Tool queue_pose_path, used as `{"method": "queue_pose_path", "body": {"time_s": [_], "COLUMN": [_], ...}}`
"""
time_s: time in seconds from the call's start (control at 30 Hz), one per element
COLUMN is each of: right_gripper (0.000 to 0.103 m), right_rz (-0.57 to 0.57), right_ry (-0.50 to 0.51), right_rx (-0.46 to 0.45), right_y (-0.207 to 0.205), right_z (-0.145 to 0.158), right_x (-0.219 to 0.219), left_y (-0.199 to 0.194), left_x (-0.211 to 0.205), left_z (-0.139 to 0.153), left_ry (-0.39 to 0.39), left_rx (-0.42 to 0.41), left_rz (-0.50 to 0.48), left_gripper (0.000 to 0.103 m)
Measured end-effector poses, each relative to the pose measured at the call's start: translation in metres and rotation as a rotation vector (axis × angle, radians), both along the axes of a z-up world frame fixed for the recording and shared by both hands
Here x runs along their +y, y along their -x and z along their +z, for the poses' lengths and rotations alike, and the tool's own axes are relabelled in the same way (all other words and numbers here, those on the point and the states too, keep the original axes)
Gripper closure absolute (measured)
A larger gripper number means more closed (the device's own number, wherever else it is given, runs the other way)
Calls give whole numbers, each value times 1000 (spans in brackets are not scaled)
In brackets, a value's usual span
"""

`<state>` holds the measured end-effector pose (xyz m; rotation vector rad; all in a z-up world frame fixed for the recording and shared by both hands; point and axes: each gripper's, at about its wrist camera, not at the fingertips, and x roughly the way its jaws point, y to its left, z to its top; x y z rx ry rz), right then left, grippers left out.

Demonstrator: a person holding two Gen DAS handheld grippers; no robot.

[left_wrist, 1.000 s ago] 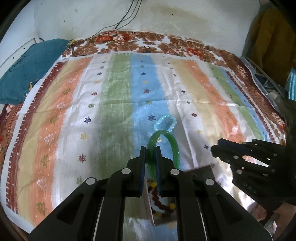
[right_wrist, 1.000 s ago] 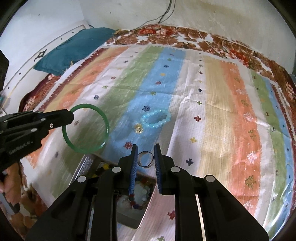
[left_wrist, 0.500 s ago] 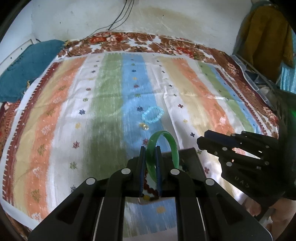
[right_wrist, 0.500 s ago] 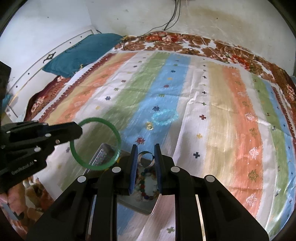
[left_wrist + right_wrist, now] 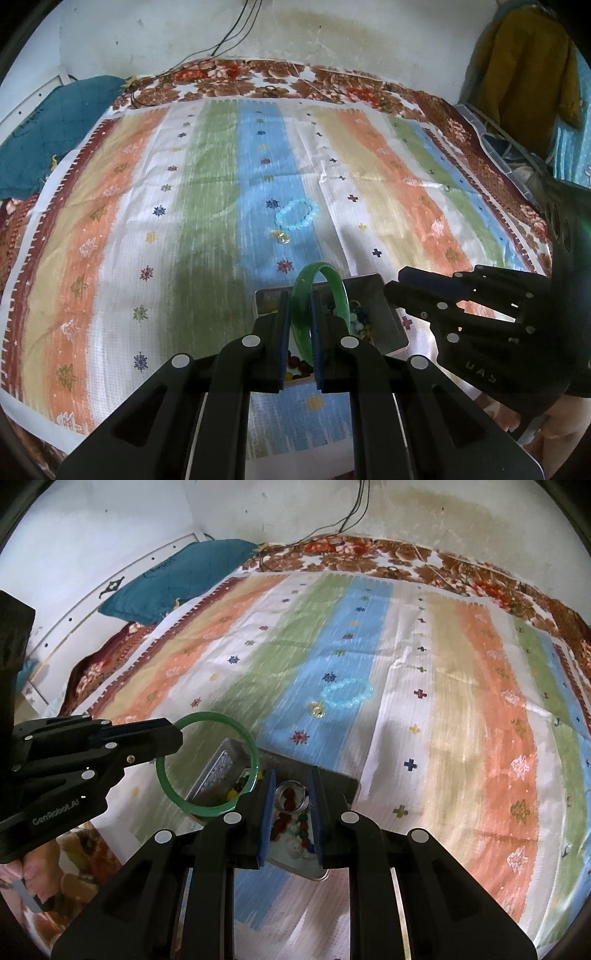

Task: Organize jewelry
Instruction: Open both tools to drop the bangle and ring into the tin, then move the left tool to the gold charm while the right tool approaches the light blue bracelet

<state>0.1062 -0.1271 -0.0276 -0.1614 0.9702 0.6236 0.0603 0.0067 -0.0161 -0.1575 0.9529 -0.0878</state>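
Striped cotton bedcover (image 5: 207, 229) fills both views. Left gripper (image 5: 300, 306) pinches a green glass bangle (image 5: 207, 764), right gripper (image 5: 291, 794) a silver ring (image 5: 291, 796), both over the beaded metal tray (image 5: 384, 317). Left out are a pale blue bead bracelet (image 5: 297, 216) and a gold trinket (image 5: 283, 238), too small to identify.

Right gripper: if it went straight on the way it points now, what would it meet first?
Probably the metal tray of beads: the right gripper, shut on a silver ring, points down over it, though depth is unclear.
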Motion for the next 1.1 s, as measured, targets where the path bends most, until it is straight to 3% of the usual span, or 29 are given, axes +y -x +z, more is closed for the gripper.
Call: {"method": "queue_pose_path", "body": {"time_s": [0.27, 0.3, 0.33, 0.37, 0.53, 0.8, 0.93, 1.1], "right_gripper": [82, 77, 62, 56, 56, 40, 38, 34], "right_rz": [9, 2, -4, -10, -59, -121, -137, -165], "right_ry": [-2, 14, 24, 38, 3, -16, -45, 19], "right_rx": [19, 11, 3, -10, 11, 36, 67, 19], "right_y": [-2, -3, -3, -5, -18, -39, -54, -60], "right_z": [-3, -4, -4, -4, -6, -10, -14, -14], "right_x": [0, 0, 0, -1, -15, -25, -28, -24], "left_y": [-2, -4, -5, -6, -12, -24, -34, -41], "left_x": [1, 0, 0, 1, 13, 18, 16, 13], "left_z": [-7, -9, -10, -12, -15, -20, -22, -21], "left_ry": [35, 36, 25, 14, 22, 7, -9, -37], "left_rx": [35, 43, 47, 52, 58, 54, 50, 43], "left_rz": [-30, -38, -39, -34, -11, -5, -18, -24], "left_gripper": [92, 92, 88, 76, 72, 50, 49, 46]}}
